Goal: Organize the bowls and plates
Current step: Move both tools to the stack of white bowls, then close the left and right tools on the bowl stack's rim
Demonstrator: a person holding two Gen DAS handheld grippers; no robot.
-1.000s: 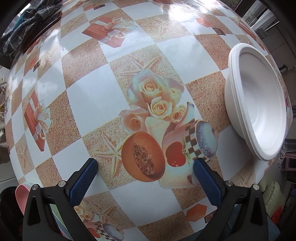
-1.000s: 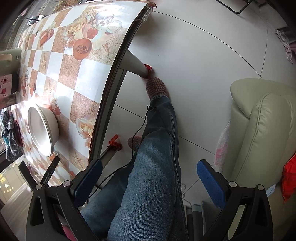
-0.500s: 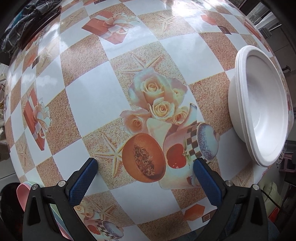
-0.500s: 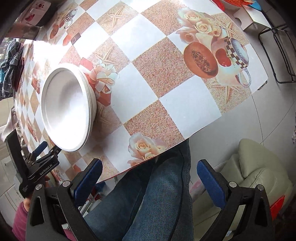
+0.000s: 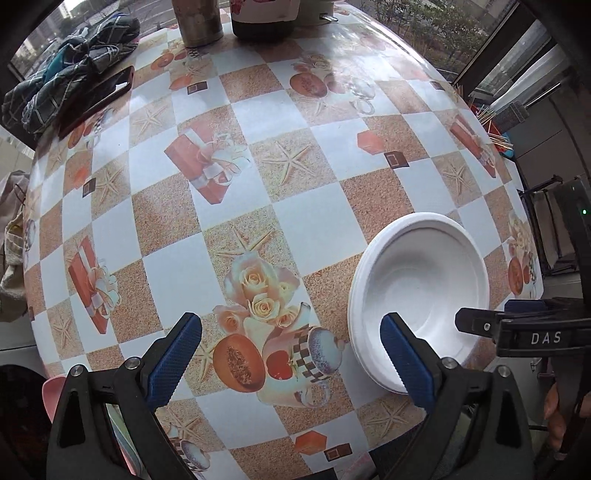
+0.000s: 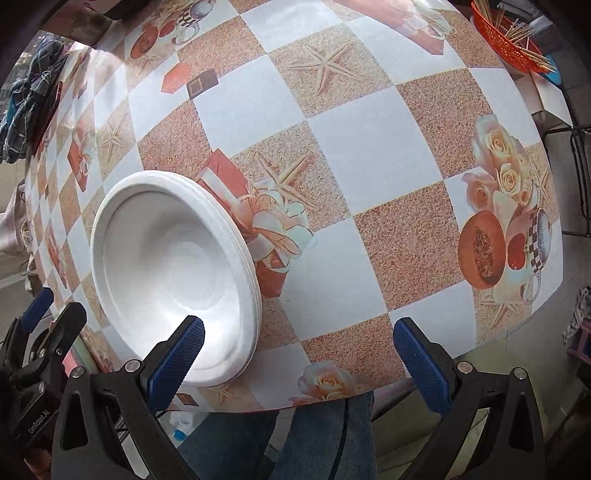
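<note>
A stack of white foam bowls [image 5: 421,291] sits near the front right edge of the table with the patterned cloth [image 5: 236,206]. It also shows in the right wrist view [image 6: 166,266]. My left gripper [image 5: 291,362] is open and empty, low over the cloth, its right finger overlapping the stack's near rim. My right gripper [image 6: 299,362] is open and empty at the table's front edge, its left finger in front of the stack's rim. The right gripper's tip [image 5: 480,325] shows in the left wrist view beside the bowls.
A pink plate edge [image 5: 51,391] shows below the table at the lower left. A dark phone [image 5: 99,99], folded cloth [image 5: 70,70] and a metal can [image 5: 201,18] lie at the far side. An orange basket of sticks [image 6: 513,40] stands far right. My jeans-clad legs [image 6: 295,439] are under the front edge.
The right gripper swung from facing the floor and my legs up to the table and closed in on the bowl stack. The left gripper tilted up and now shows more of the table.
</note>
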